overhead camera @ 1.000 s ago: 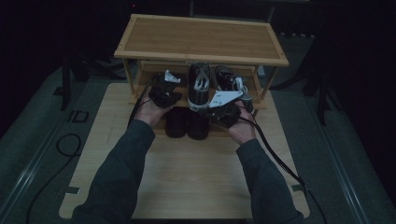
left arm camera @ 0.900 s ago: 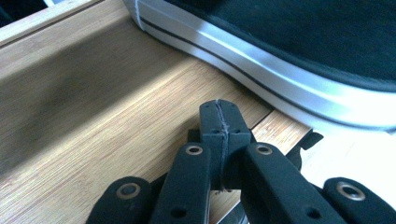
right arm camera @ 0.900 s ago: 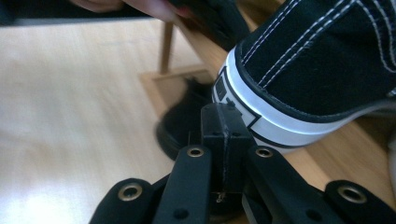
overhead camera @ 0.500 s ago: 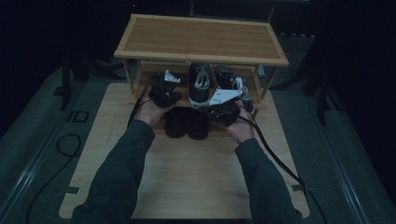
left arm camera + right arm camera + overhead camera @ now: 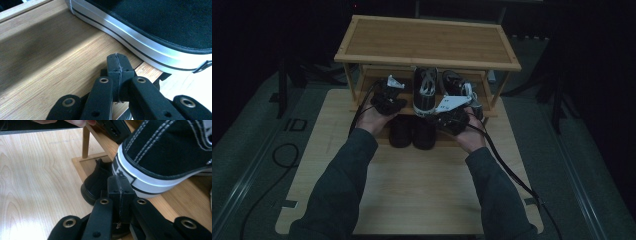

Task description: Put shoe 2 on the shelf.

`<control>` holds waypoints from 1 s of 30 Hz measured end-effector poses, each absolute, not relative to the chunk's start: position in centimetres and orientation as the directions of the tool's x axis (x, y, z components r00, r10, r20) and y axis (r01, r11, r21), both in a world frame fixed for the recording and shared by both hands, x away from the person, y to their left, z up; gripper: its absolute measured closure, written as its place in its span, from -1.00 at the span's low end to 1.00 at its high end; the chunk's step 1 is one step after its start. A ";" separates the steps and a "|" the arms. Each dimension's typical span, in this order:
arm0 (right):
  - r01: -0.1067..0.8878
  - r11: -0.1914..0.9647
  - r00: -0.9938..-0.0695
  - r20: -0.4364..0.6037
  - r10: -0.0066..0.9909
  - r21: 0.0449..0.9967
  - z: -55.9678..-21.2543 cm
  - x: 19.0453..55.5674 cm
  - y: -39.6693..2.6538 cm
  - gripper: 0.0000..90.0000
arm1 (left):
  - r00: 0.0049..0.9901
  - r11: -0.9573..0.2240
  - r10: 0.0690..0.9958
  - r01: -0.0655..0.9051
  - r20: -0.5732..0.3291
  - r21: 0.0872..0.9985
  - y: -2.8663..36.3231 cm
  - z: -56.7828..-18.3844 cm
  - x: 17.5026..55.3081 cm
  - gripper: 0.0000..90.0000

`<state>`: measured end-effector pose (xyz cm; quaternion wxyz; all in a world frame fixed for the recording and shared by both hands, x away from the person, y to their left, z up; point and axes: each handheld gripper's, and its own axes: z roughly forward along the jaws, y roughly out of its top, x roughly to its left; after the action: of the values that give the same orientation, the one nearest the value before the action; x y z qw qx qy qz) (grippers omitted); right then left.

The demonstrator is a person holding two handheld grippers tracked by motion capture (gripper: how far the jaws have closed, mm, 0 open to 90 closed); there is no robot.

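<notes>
Sneaker toe hidden under shelf

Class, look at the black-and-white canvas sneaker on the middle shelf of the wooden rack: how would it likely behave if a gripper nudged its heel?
The sneaker has a flat white rubber sole, so it would probably slide or drag, not roll. Its canvas upper looks soft, so it would likely dent under a pinch. It seems light and could pivot when pushed off-centre.

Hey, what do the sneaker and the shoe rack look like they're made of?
The sneaker looks like black canvas, matte and woven, with pale stitching, over a smooth white rubber-like sole band with a black stripe. The rack looks like bamboo or light wood: fine straight grain in slatted strips, with a faint sheen.
</notes>
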<state>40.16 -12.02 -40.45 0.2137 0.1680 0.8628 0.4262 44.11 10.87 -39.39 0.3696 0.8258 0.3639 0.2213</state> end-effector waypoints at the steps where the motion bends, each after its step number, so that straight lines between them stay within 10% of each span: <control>1: 0.108 0.580 -0.852 -0.226 0.472 0.807 -40.5 40.2 -12.0 1.00 | 0.637 -0.462 0.765 0.438 0.096 0.771 10.9 -39.4 44.1 1.00; 30: 0.112 0.629 -0.893 -0.200 0.404 0.769 -39.8 38.3 -16.0 0.96 | 0.635 -0.436 0.770 0.458 0.058 0.775 11.2 -39.4 44.3 1.00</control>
<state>38.26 -16.01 -39.84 0.1799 0.1459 0.8845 0.4049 44.29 11.16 -39.38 0.3775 0.8216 0.3735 0.2070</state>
